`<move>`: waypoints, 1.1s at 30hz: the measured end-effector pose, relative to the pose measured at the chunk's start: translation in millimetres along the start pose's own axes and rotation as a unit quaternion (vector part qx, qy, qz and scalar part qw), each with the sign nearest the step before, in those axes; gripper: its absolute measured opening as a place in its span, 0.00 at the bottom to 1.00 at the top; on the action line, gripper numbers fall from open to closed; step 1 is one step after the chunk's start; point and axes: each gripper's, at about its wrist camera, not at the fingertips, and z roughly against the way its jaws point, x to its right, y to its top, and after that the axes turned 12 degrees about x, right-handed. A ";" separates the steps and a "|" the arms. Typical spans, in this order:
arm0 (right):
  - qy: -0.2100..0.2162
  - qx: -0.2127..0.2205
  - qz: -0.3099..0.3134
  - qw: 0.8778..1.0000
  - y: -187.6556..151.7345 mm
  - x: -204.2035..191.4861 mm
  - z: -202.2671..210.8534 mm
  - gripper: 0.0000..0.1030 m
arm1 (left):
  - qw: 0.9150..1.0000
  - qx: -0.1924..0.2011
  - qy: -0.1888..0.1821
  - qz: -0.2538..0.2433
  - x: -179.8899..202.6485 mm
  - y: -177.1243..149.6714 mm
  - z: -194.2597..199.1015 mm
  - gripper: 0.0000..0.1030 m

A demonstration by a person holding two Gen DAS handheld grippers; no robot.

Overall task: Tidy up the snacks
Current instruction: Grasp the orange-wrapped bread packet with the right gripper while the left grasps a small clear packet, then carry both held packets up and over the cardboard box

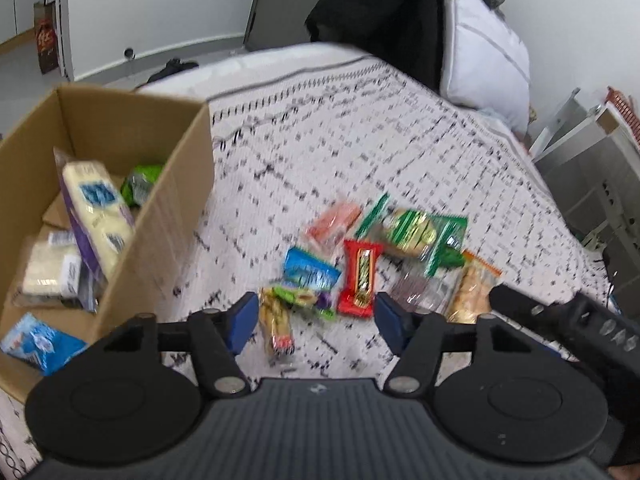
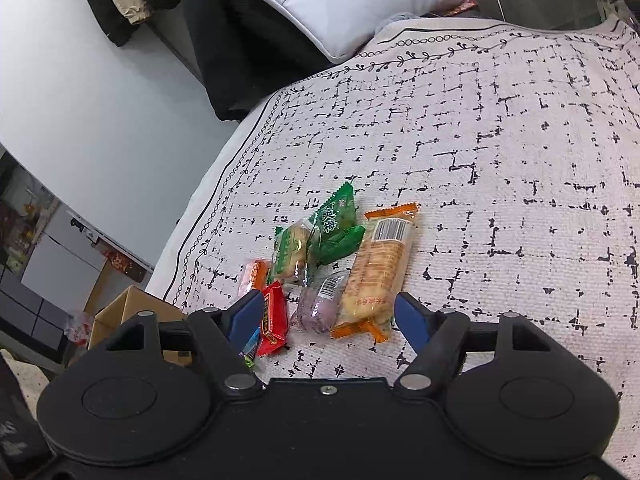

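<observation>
A pile of snack packets lies on the patterned bedspread (image 1: 360, 140). In the left wrist view a red packet (image 1: 358, 278), a blue packet (image 1: 310, 272), green packets (image 1: 412, 232) and an orange-edged cracker pack (image 1: 474, 290) lie just beyond my open, empty left gripper (image 1: 316, 316). A cardboard box (image 1: 160, 216) at left holds several snacks. In the right wrist view my right gripper (image 2: 326, 316) is open and empty above the cracker pack (image 2: 376, 276), a purple packet (image 2: 320, 304) and the red packet (image 2: 274, 316). The right gripper body (image 1: 568, 320) shows at the right of the left wrist view.
A white pillow (image 1: 484, 52) and dark clothing (image 1: 380, 12) lie at the head of the bed. White shelving (image 1: 592, 148) stands to the right of the bed. In the right wrist view the bed's left edge (image 2: 208, 208) drops to the floor, with the box (image 2: 132, 308) beside it.
</observation>
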 end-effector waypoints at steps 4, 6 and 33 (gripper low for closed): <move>0.000 -0.005 -0.004 1.000 0.5 3.3 -4.3 0.69 | 1.000 -0.010 0.011 -0.012 0.1 -9.0 -10.9 0.51; -0.001 -0.008 0.001 1.000 0.3 3.8 -8.6 0.68 | 1.000 -0.015 0.017 -0.015 0.0 -11.9 -15.4 0.48; -0.073 -0.036 0.064 0.995 -19.9 3.1 -17.4 0.32 | 0.999 -0.025 0.030 0.001 -10.7 -19.0 -7.2 0.16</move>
